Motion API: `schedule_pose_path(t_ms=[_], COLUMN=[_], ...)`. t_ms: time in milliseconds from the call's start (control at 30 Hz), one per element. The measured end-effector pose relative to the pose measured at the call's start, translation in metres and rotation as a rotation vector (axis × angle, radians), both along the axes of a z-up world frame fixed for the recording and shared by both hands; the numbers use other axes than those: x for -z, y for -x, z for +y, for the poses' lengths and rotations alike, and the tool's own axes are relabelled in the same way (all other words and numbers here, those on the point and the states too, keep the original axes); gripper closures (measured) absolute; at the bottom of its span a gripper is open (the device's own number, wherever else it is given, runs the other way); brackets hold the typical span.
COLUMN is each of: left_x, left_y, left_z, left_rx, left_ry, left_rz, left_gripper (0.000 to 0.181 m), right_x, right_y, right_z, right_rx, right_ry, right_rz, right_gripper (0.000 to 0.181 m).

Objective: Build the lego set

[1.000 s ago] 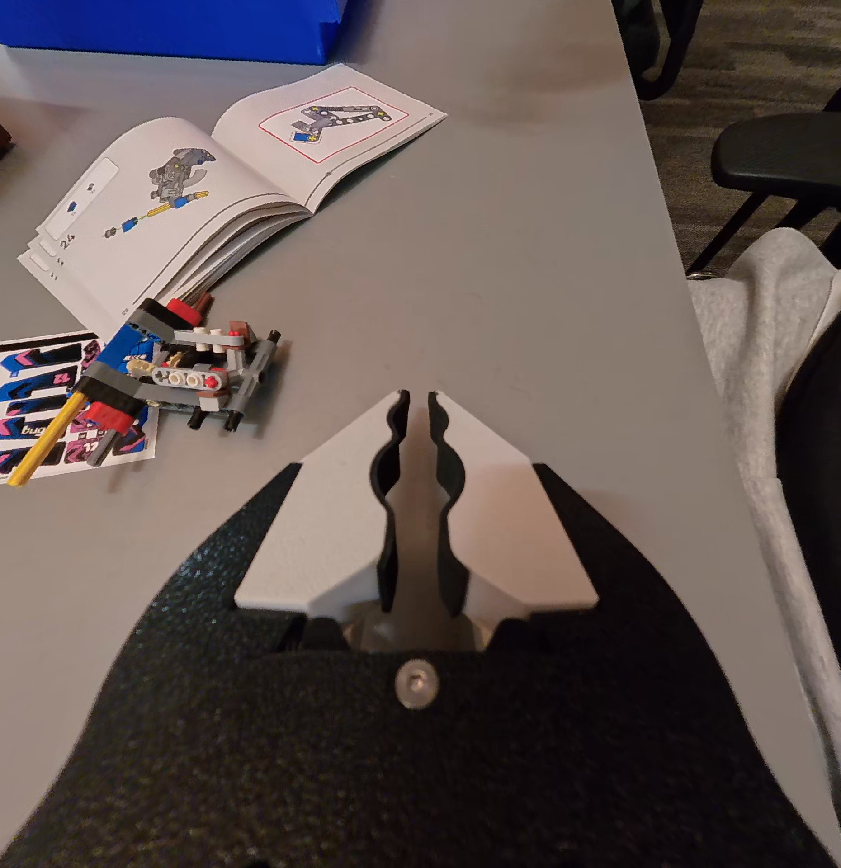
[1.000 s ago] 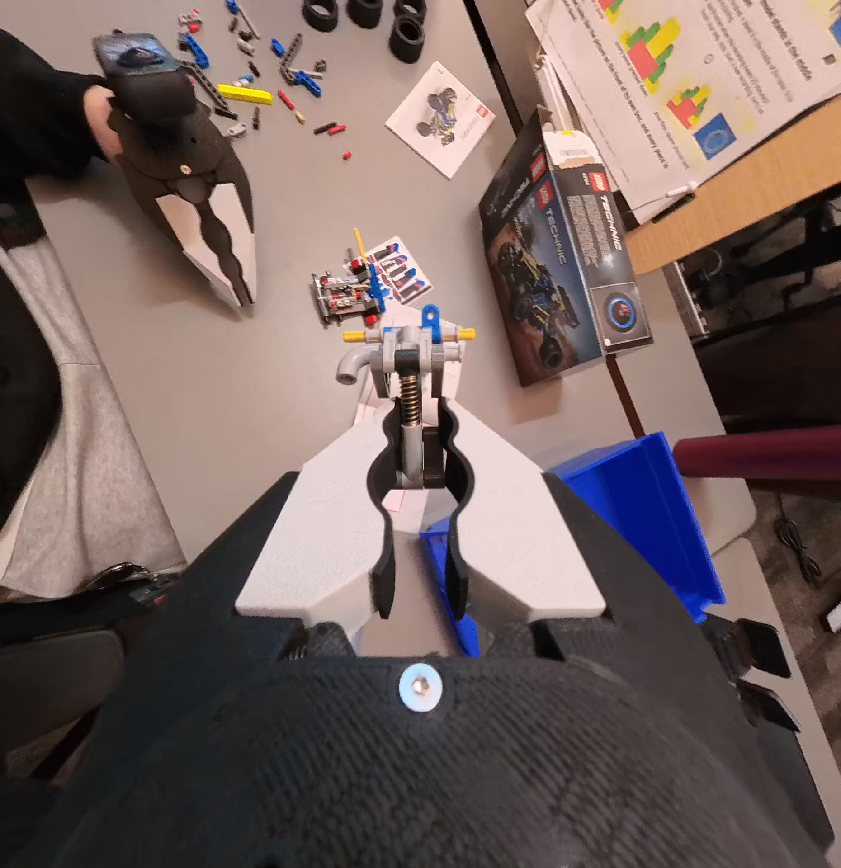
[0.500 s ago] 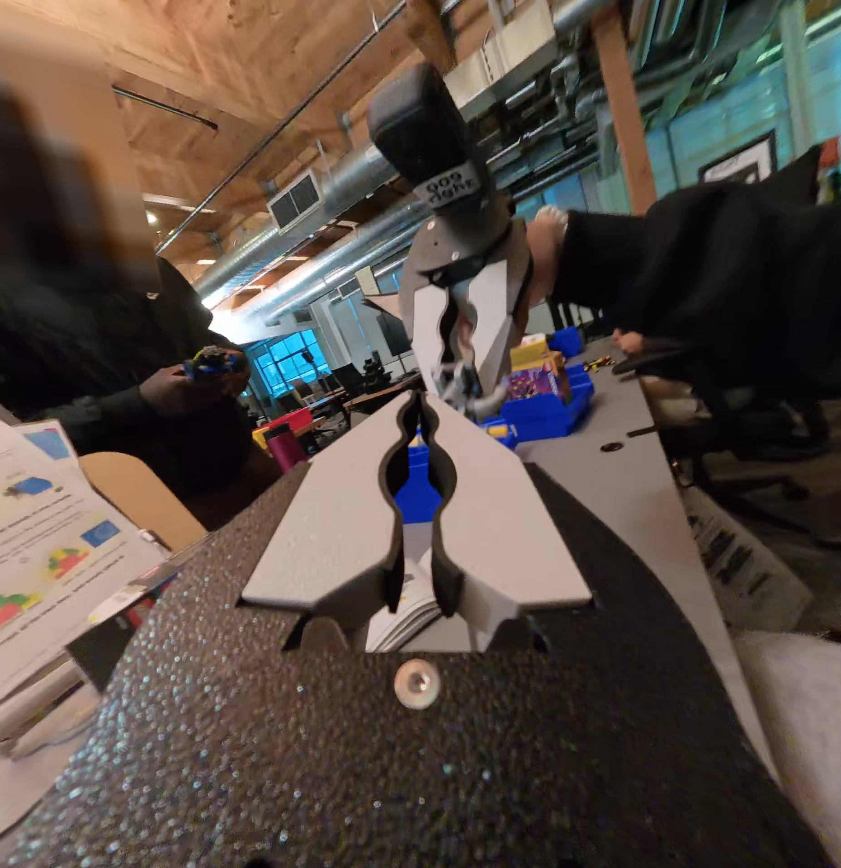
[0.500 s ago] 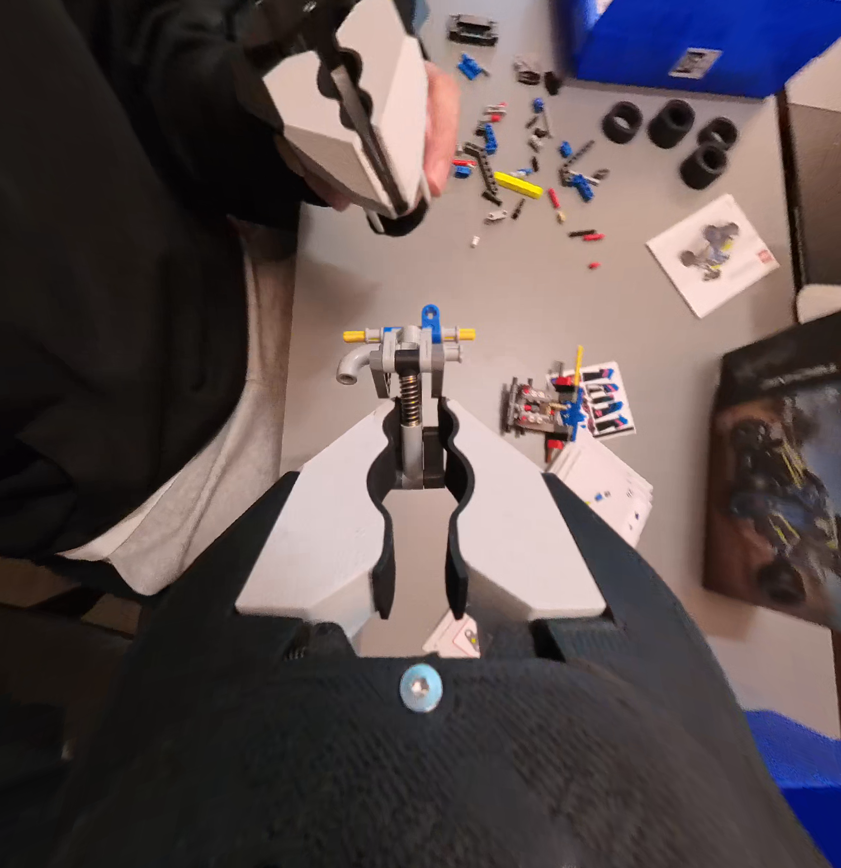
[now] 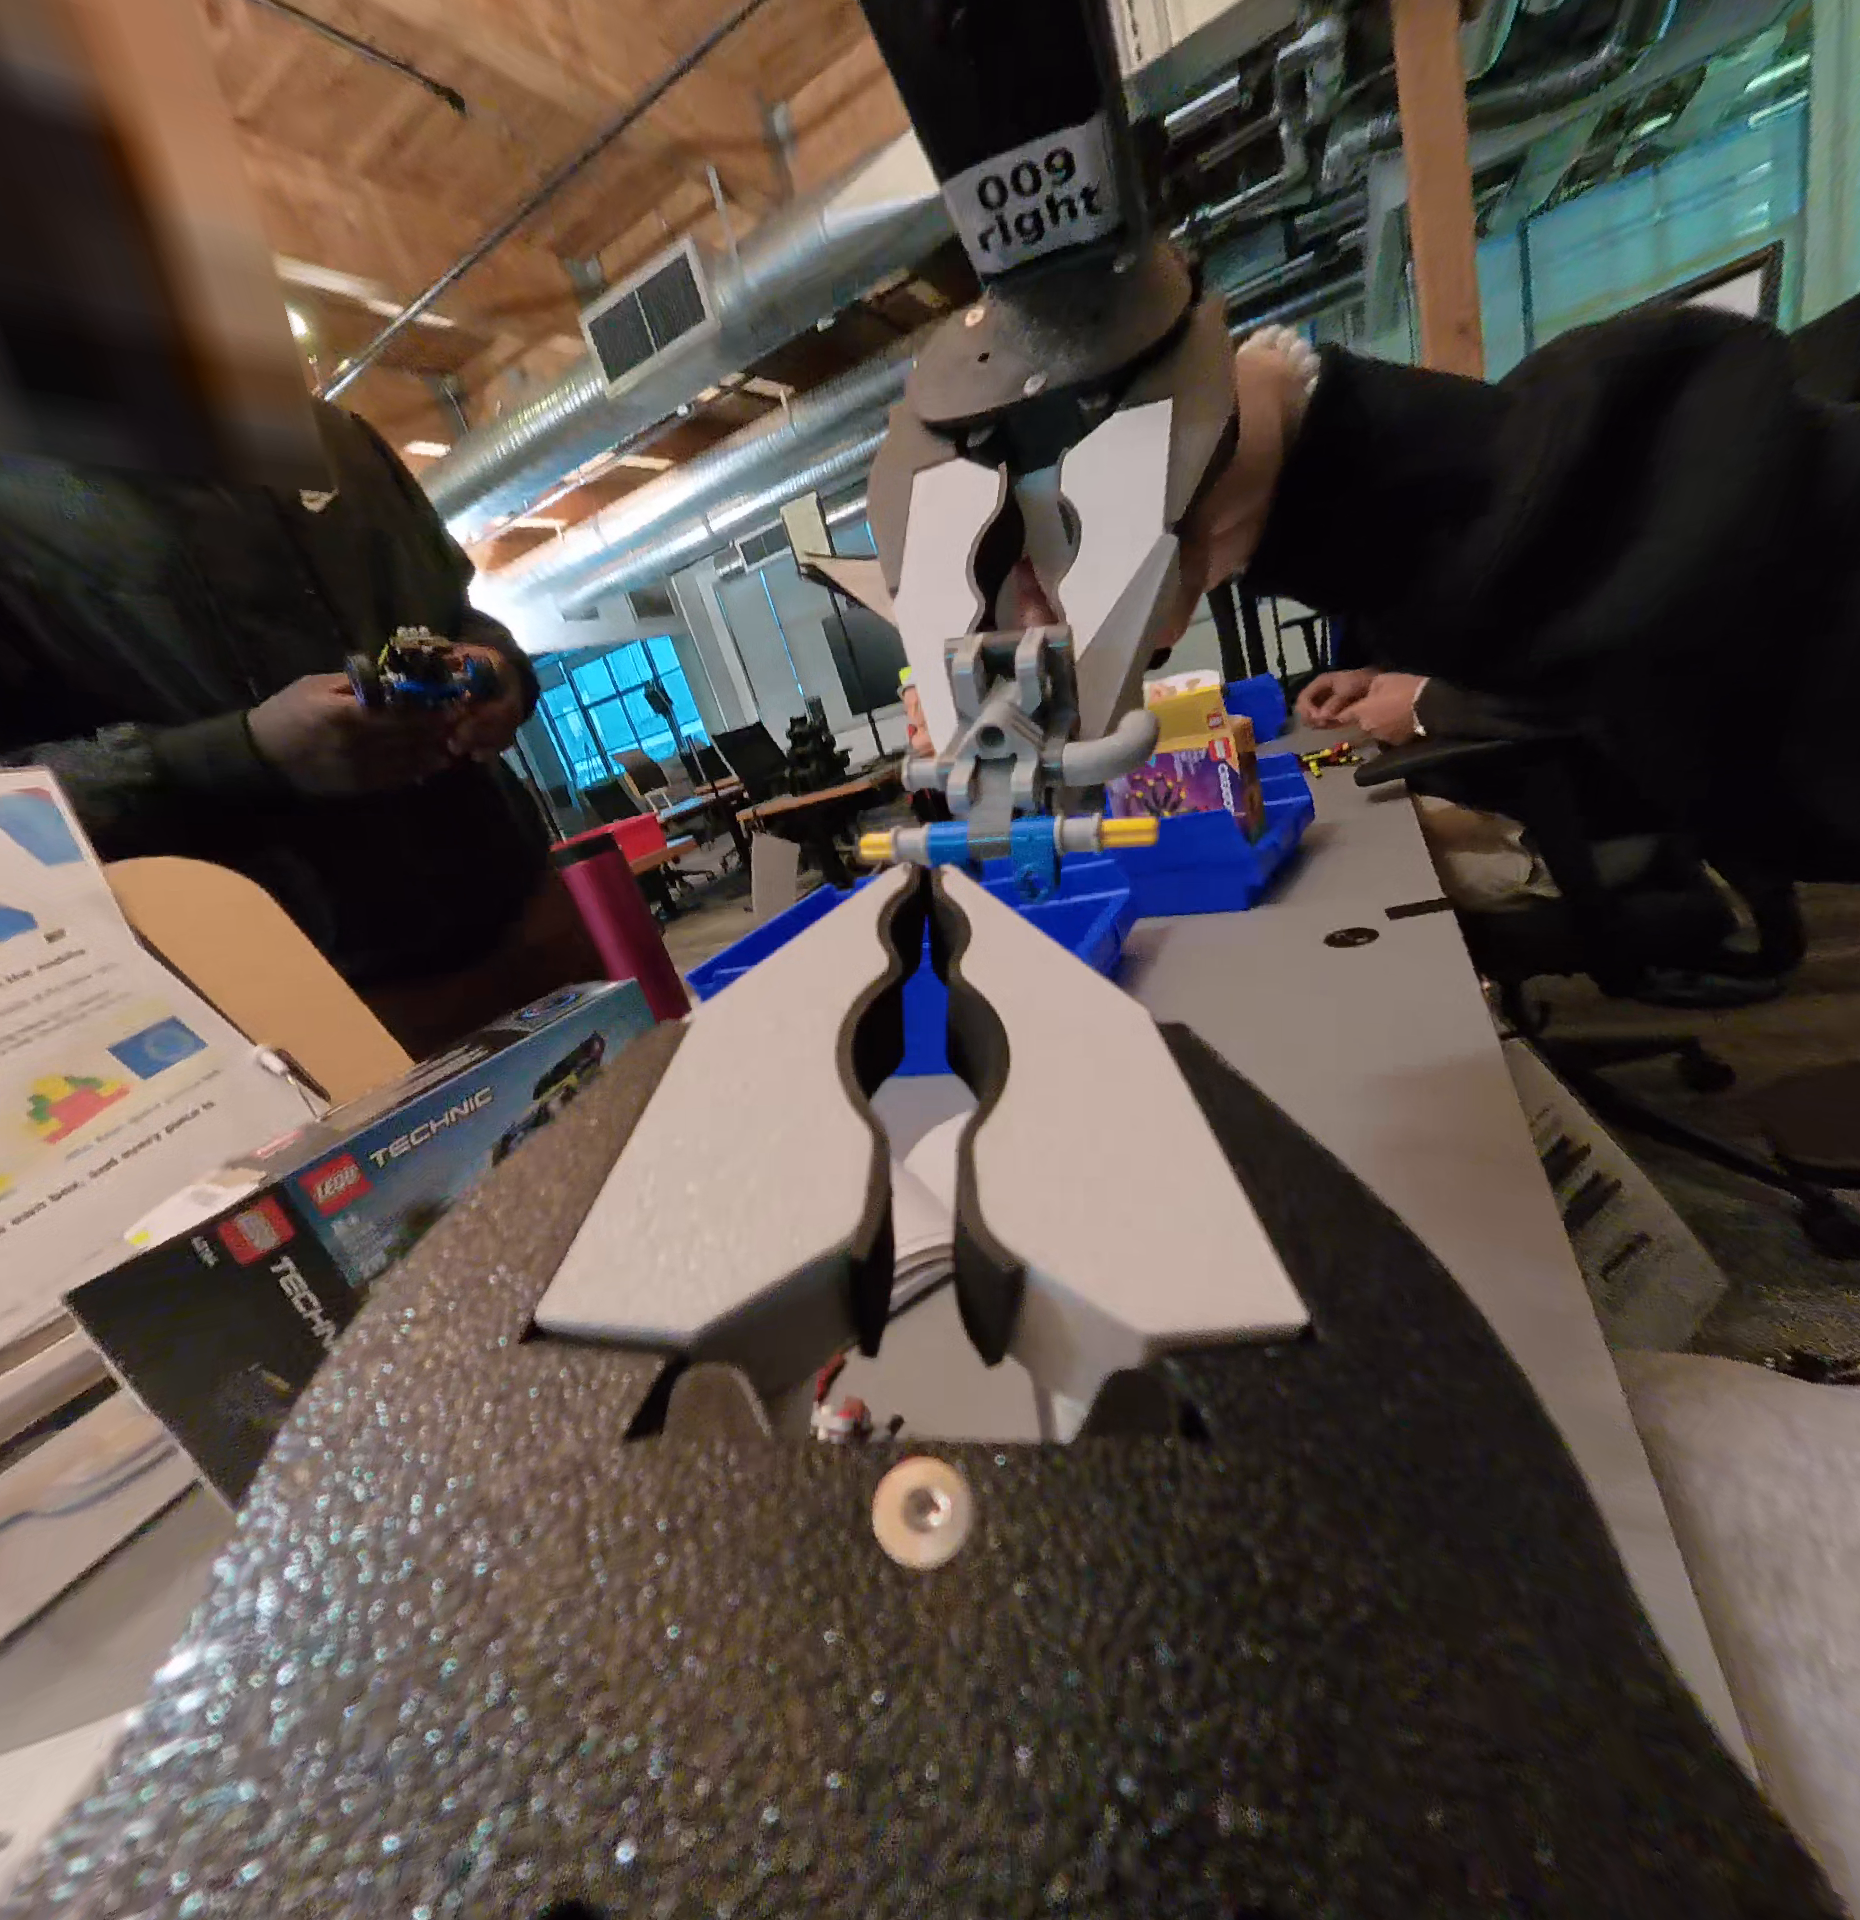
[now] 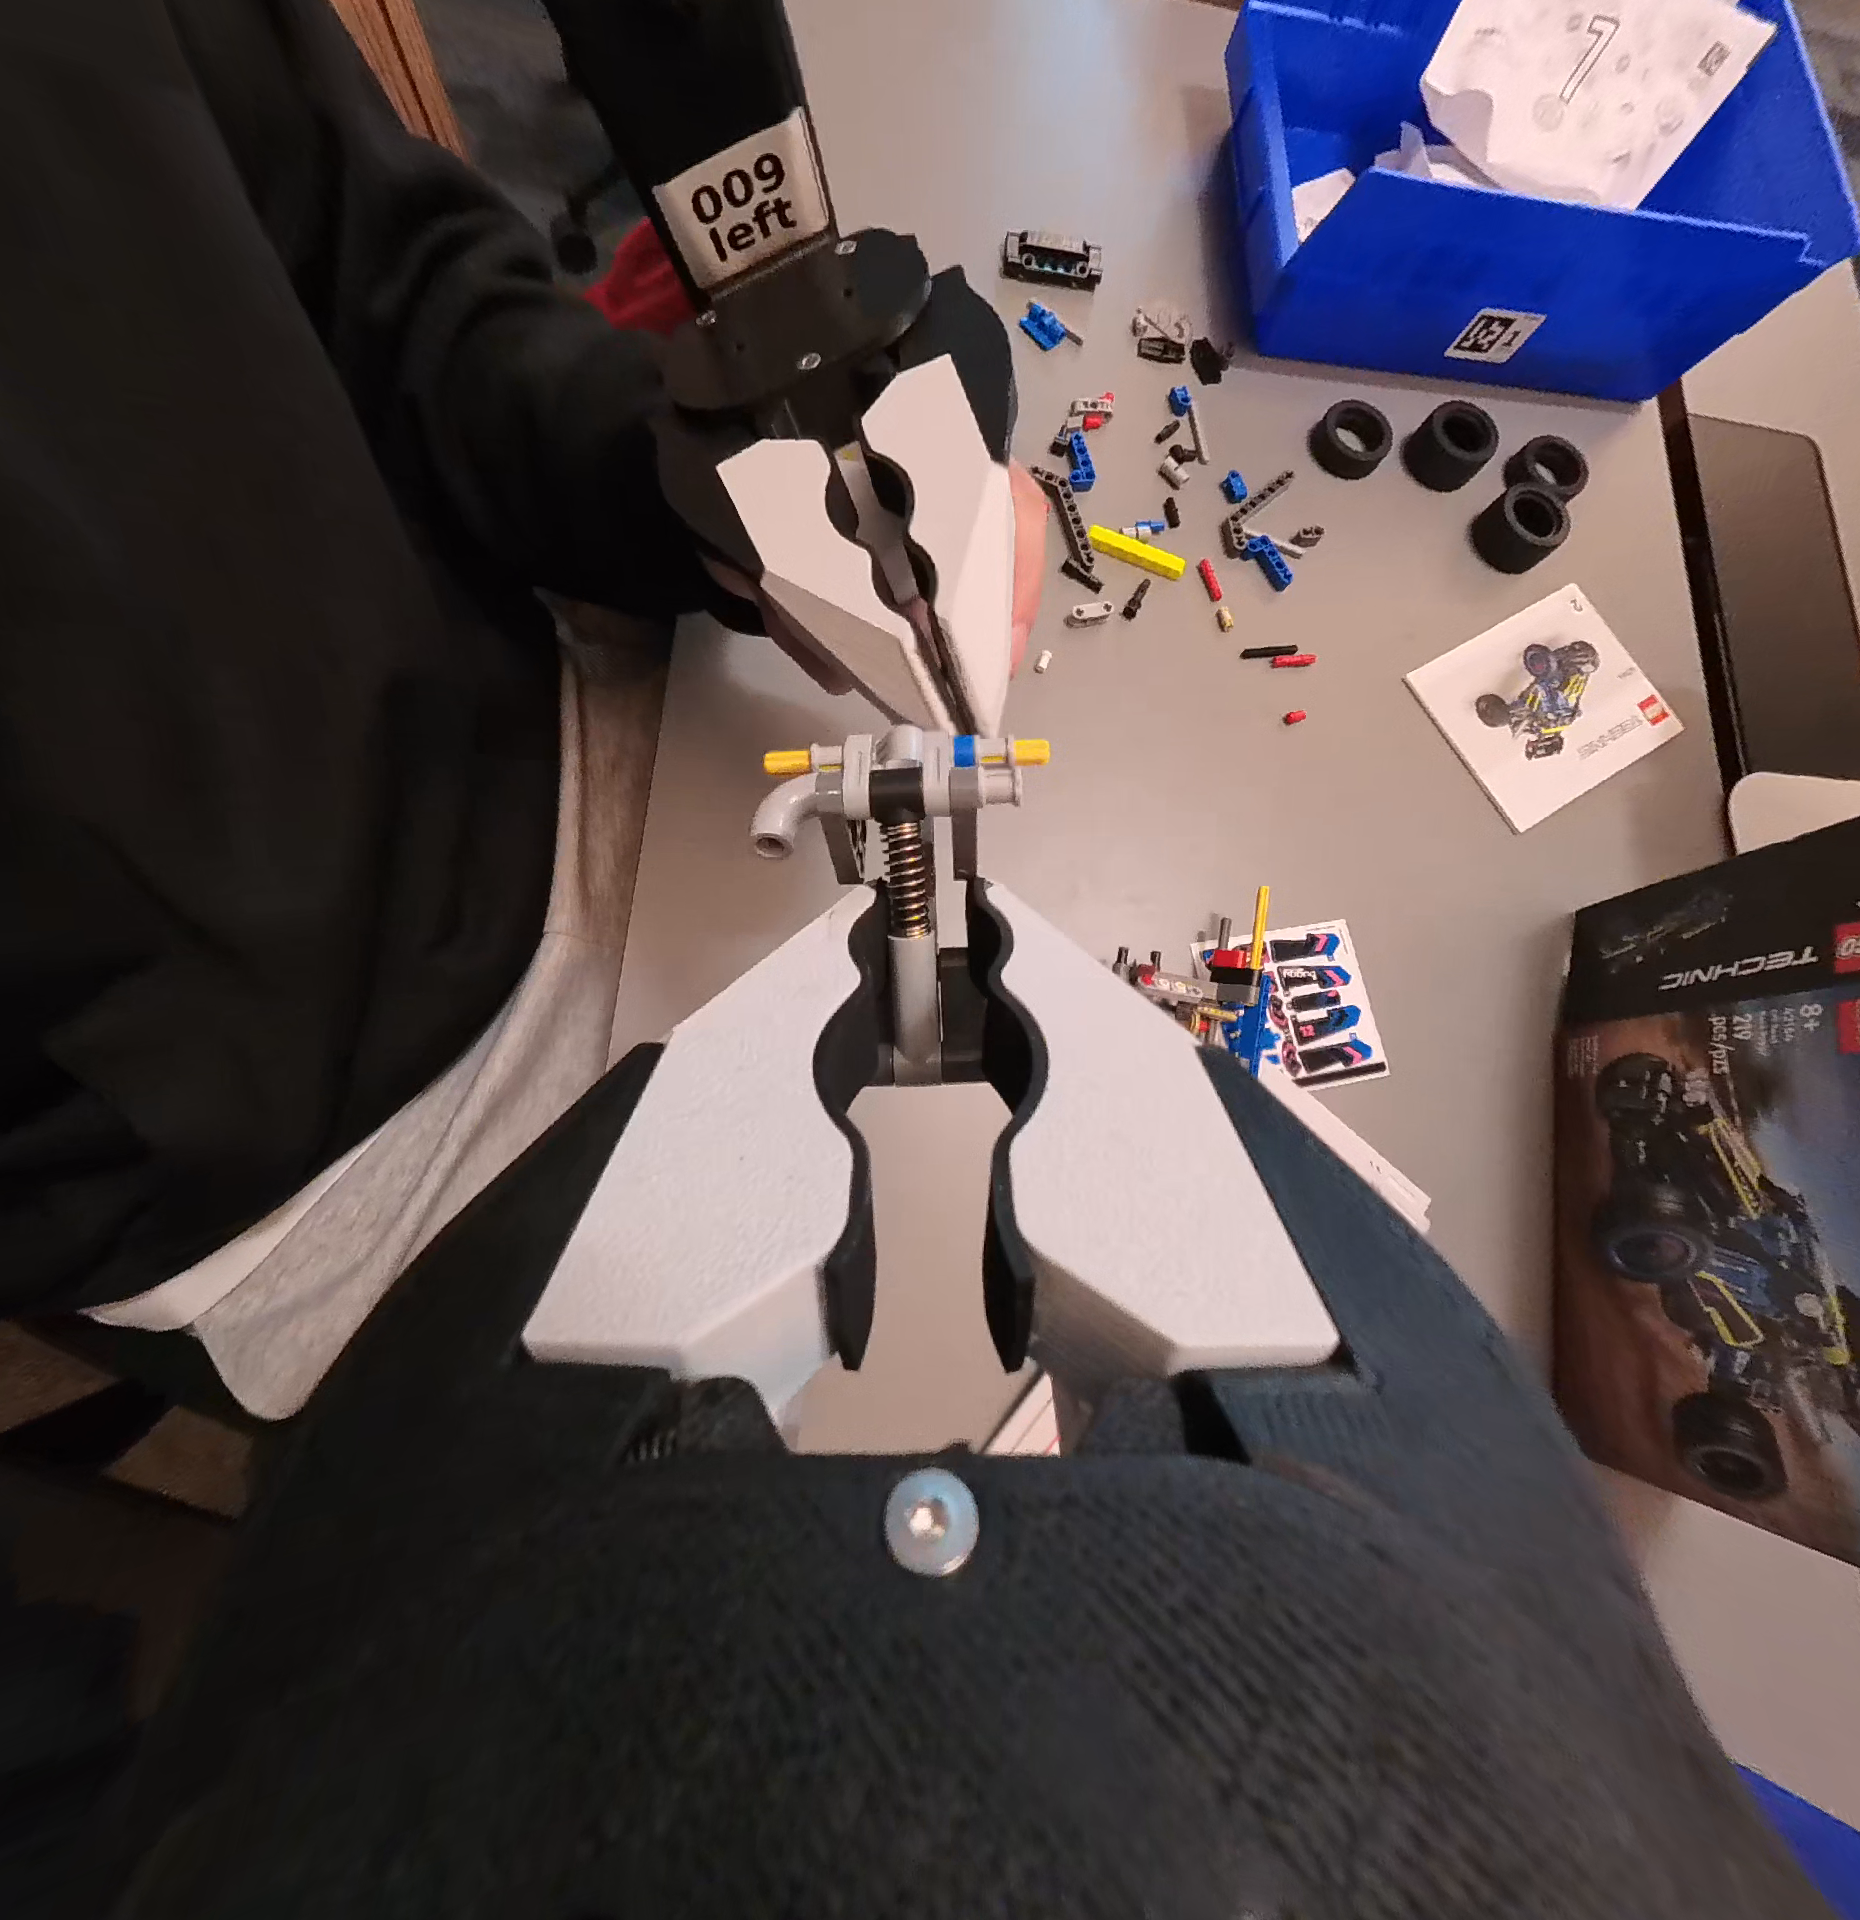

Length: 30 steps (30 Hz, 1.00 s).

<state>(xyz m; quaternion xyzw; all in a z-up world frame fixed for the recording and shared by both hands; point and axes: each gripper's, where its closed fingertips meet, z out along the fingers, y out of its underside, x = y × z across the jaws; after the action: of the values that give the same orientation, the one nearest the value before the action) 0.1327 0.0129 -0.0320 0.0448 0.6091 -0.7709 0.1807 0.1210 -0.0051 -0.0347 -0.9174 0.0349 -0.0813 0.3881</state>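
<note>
My right gripper is shut on a grey shock-absorber sub-assembly with a spring, a curved grey pipe and a yellow axle carrying a blue piece. It holds it in the air above the grey table. My left gripper is shut, with nothing visible between its fingers. Its tips sit right at the blue part of the axle, just under the assembly. The right gripper hangs tip-down facing it. In the right wrist view the left gripper comes in from above.
A partly built chassis lies on a sticker sheet. Loose parts, black tyres, a blue bin, a small booklet and the set's box lie on the table. Another person holds a small built car.
My left gripper lifted off the table, swung up to level and closed in on the held assembly. My right gripper turned and carried the assembly toward it. Both stayed shut.
</note>
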Motion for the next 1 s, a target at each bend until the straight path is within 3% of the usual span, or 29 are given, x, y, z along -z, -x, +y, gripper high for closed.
schedule_pose_path(t_ms=[167,267,433,567,833,1000], left_x=[0.003,0.004,0.018,0.014,-0.003,0.009], left_y=[0.000,-0.006,0.008,0.023,0.026,0.012], left_z=[-0.001,-0.001,-0.017,-0.020,-0.013,-0.019], left_rx=[0.005,0.022,0.280,0.276,0.349,0.205], left_ry=[-0.004,0.014,0.009,0.042,0.143,0.047], left_rz=[0.007,0.101,0.370,0.262,0.329,0.237], left_gripper=[0.181,0.181,0.179,0.180,0.181,0.181], right_x=[-0.002,-0.008,-0.010,-0.002,0.004,0.005], right_y=[0.000,0.000,0.013,0.018,0.020,0.016], right_z=[0.000,0.000,0.011,0.013,-0.010,-0.016], right_rx=[-0.005,0.004,-0.045,-0.010,0.173,0.322], right_ry=[-0.014,-0.056,-0.181,-0.269,-0.402,-0.502], right_rz=[-0.016,-0.021,-0.006,-0.006,-0.063,-0.147], right_gripper=[0.170,0.170,0.170,0.170,0.170,0.170])
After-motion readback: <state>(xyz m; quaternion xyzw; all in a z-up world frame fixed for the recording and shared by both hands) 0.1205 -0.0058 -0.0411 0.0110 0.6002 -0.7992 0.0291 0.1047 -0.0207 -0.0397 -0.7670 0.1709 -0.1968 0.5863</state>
